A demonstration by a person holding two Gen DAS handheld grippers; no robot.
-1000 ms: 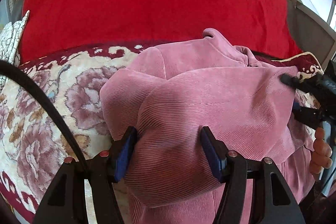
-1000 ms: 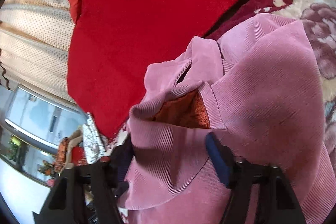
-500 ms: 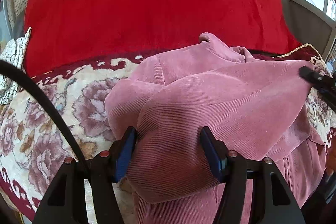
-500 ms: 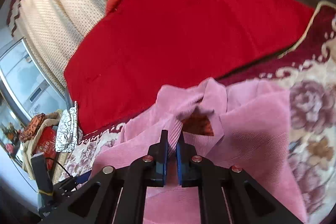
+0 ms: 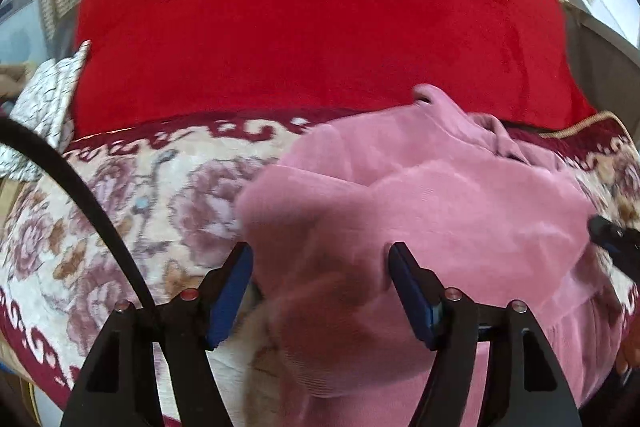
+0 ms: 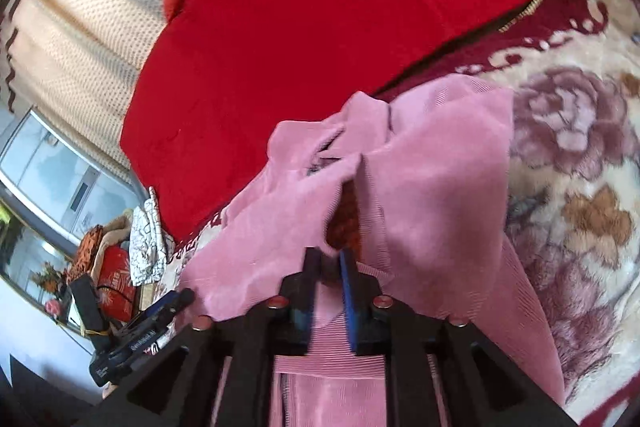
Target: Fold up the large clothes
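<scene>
on the flowered blanket (image 5: 120,211), at about five o'clock in the left wrist view, lies the pink corduroy garment (image 5: 440,207), bunched into a soft mound with its collar pointing up toward one o'clock, just short of the red cover (image 5: 312,27) that fills the far half of the bed.

the left gripper (image 5: 320,279) straddles the near hump of the cloth. its fingers stand wide apart and have just been opening further; the cloth bulges up between them, the right pad seems to touch the fabric, the left pad stands clear of it, so it looks like a let-go rather than a hold.

the right gripper (image 6: 330,287) sits at six o'clock in its own view, low over the garment's front edge. its fingers are close together with a narrow gap, and have just been parting from a tight close. a flap of pink cloth hangs right in front of the gap, with the orange-red lining (image 6: 346,215) showing just above at twelve o'clock; whether the pads press on that cloth i cannot tell, as blur hides the contact.

judging by the heap, the fold is at an early stage: the garment is gathered, not flat, and no clean crease shows. the step in hand looks like releasing and regripping. the next move calls for both grippers to take firm hold of an edge or the shoulders, lift, and spread the cloth flat on the blanket before any panel is turned over.
</scene>
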